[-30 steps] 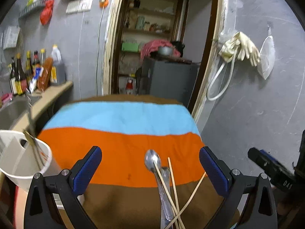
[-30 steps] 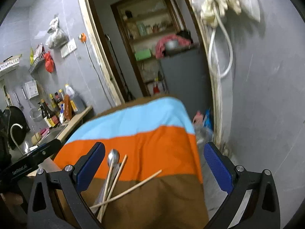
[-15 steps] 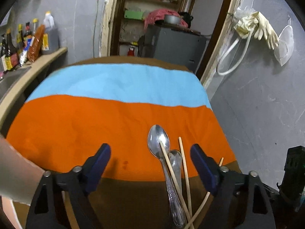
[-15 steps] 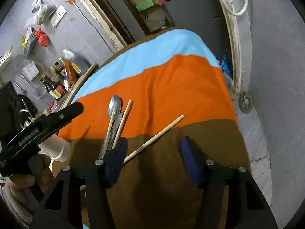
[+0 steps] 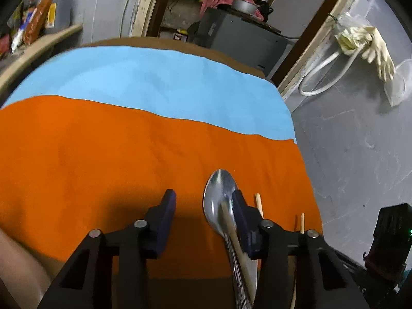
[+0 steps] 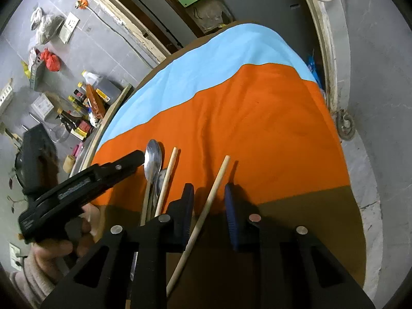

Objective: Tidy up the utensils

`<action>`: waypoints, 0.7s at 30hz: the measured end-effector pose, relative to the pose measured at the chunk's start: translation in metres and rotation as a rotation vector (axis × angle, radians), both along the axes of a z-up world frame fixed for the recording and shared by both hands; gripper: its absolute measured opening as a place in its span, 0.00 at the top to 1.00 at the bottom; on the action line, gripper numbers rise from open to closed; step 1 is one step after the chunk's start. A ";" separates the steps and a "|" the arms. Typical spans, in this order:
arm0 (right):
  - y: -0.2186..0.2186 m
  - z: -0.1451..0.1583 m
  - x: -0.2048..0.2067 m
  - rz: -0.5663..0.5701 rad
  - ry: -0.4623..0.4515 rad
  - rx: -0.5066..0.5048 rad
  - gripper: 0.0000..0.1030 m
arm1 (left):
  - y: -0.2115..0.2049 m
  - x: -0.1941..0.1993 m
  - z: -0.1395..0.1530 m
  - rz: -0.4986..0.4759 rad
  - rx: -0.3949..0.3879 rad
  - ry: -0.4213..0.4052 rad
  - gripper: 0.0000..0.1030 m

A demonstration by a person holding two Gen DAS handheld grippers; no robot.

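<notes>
A metal spoon (image 5: 220, 195) lies on the striped cloth with a wooden chopstick (image 5: 233, 234) across it. My left gripper (image 5: 203, 213) is low over the cloth, partly open and empty; the spoon bowl lies just inside its right finger (image 5: 242, 221). In the right wrist view the spoon (image 6: 153, 158) and two chopsticks (image 6: 167, 177) lie left of my right gripper (image 6: 209, 207). A third chopstick (image 6: 211, 195) runs between its two blue pads, which stand apart and do not touch it. The left gripper (image 6: 134, 158) shows there beside the spoon.
The cloth (image 5: 103, 154) has blue, orange and brown stripes and drops off at the right edge beside a grey wall (image 5: 360, 141). Bottles (image 6: 85, 113) stand on a counter at the left. A doorway with shelves and a grey cabinet (image 5: 239, 33) lies beyond the table.
Both grippers have dropped lower and closer to the cloth and their jaws have narrowed. The left has come down beside the spoon; the right now straddles the single chopstick.
</notes>
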State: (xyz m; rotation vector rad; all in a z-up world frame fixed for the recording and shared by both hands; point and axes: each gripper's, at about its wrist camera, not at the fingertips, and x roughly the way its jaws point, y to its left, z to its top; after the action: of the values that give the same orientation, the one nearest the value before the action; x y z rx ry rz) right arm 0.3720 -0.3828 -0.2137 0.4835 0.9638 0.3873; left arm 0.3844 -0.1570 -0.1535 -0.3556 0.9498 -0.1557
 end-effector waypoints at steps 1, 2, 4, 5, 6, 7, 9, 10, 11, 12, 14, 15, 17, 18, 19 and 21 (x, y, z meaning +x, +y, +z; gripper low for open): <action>0.001 -0.001 0.002 0.001 0.005 0.007 0.79 | 0.000 0.003 -0.001 -0.005 -0.005 0.002 0.65; 0.002 -0.001 0.004 0.005 0.009 0.011 0.79 | 0.000 0.007 -0.002 -0.013 -0.008 0.003 0.66; 0.005 -0.001 0.007 0.013 0.019 0.014 0.79 | -0.001 0.012 -0.003 -0.031 -0.016 0.010 0.69; 0.006 -0.002 0.009 0.017 0.025 0.016 0.79 | -0.001 0.014 -0.004 -0.039 -0.019 0.015 0.70; 0.007 -0.001 0.011 0.021 0.032 0.018 0.79 | -0.002 0.017 -0.004 -0.050 -0.023 0.022 0.72; 0.007 -0.001 0.013 0.024 0.036 0.018 0.79 | -0.002 0.020 -0.005 -0.060 -0.025 0.028 0.74; 0.007 -0.002 0.015 0.030 0.044 0.018 0.79 | -0.003 0.023 -0.005 -0.082 -0.019 0.037 0.75; 0.007 -0.002 0.016 0.031 0.047 0.018 0.80 | -0.003 0.024 -0.005 -0.090 -0.019 0.042 0.76; 0.006 -0.002 0.016 0.030 0.054 0.016 0.85 | -0.004 0.026 -0.005 -0.099 -0.018 0.048 0.76; 0.006 -0.003 0.017 0.027 0.059 0.015 0.88 | -0.004 0.027 -0.005 -0.110 -0.022 0.056 0.78; 0.001 -0.006 0.018 0.017 0.073 0.033 0.91 | -0.003 0.031 -0.006 -0.128 -0.036 0.074 0.83; -0.002 -0.008 0.017 0.005 0.085 0.062 0.92 | -0.002 0.032 -0.006 -0.135 -0.044 0.081 0.86; -0.005 -0.011 0.016 -0.011 0.100 0.095 0.92 | -0.001 0.034 -0.007 -0.144 -0.050 0.095 0.88; -0.006 -0.011 0.016 -0.015 0.104 0.102 0.92 | -0.001 0.035 -0.007 -0.147 -0.050 0.098 0.91; -0.005 -0.012 0.015 -0.017 0.106 0.102 0.92 | 0.000 0.035 -0.006 -0.151 -0.054 0.100 0.93; -0.003 -0.012 0.012 -0.018 0.108 0.100 0.93 | 0.001 0.034 -0.005 -0.155 -0.063 0.097 0.96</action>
State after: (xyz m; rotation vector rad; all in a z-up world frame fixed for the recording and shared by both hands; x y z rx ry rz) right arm 0.3839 -0.3858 -0.2260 0.6080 1.0474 0.3976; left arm 0.4186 -0.1562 -0.1581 -0.3501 1.0706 -0.3122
